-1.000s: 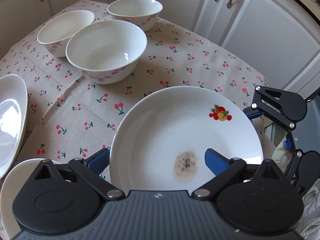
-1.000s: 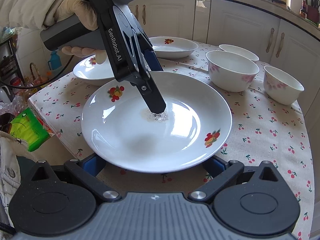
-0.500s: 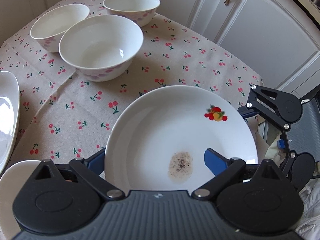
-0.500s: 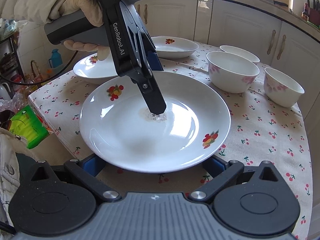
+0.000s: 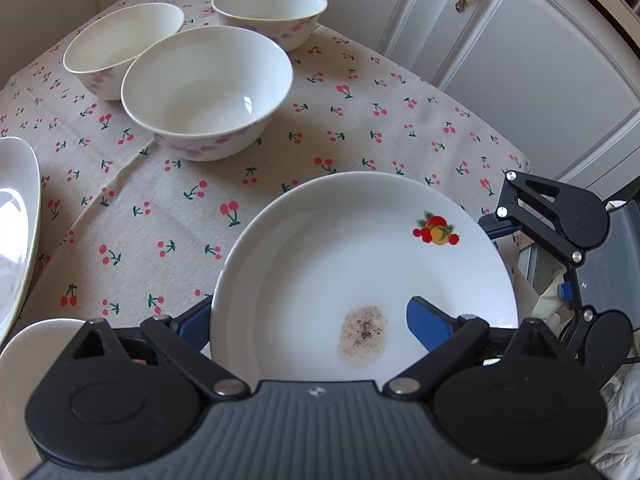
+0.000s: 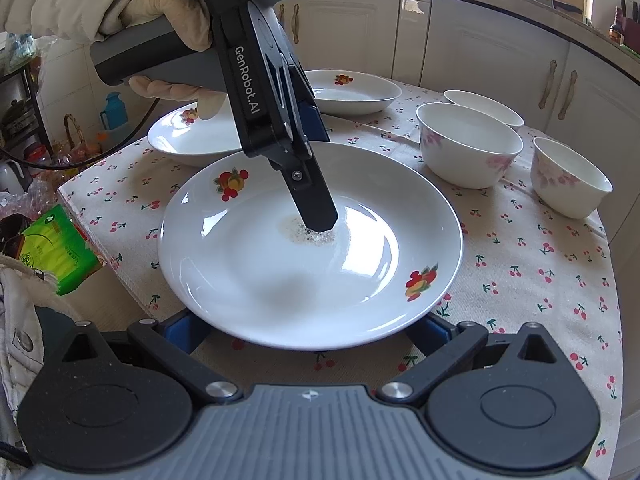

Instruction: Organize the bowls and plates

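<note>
A white plate [image 5: 360,264] with fruit decals and a brown speckled stain [image 5: 362,334] lies on the cherry-print tablecloth [image 5: 168,208]. My left gripper [image 5: 312,320] straddles its near rim, one blue pad inside the plate and the other outside under the rim. Its jaws are closing and stand apart from the rim. In the right wrist view its lower fingertip [image 6: 320,216] rests at the stain on the plate [image 6: 280,280]. My right gripper [image 6: 308,332] is open, its fingers spread wide beneath the plate's near edge.
Three white bowls [image 5: 206,92] [image 5: 120,48] [image 5: 268,12] stand at the table's far side. Two more plates [image 6: 192,140] [image 6: 352,92] sit behind the gloved hand [image 6: 160,12]. A green packet [image 6: 56,248] lies off the table's left edge. Cabinet doors [image 6: 480,52] line the back.
The left gripper's jaws have drawn slightly closer across the plate's rim. The plate, the bowls and the right gripper have kept their places.
</note>
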`<move>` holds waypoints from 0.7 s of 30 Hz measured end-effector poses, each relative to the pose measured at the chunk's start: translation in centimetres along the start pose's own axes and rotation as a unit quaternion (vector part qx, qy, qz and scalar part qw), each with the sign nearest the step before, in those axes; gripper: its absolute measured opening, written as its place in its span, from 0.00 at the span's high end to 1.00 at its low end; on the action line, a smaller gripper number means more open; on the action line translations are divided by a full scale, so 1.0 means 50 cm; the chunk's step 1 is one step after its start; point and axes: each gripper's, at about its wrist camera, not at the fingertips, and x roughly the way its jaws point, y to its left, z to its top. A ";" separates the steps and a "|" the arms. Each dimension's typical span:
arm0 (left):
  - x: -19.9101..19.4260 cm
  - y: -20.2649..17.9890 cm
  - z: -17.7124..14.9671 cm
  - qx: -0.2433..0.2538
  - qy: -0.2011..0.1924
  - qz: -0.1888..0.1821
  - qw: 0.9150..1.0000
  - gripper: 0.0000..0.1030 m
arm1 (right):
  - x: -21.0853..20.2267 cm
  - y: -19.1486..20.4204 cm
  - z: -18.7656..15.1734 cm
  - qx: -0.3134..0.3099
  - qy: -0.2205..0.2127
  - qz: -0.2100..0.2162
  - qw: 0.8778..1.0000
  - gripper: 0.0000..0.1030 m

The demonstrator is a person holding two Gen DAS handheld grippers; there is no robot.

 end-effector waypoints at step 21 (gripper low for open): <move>-0.052 0.001 -0.010 -0.015 -0.026 0.011 0.999 0.07 | -0.019 0.002 0.030 -0.011 -0.012 0.008 1.000 0.00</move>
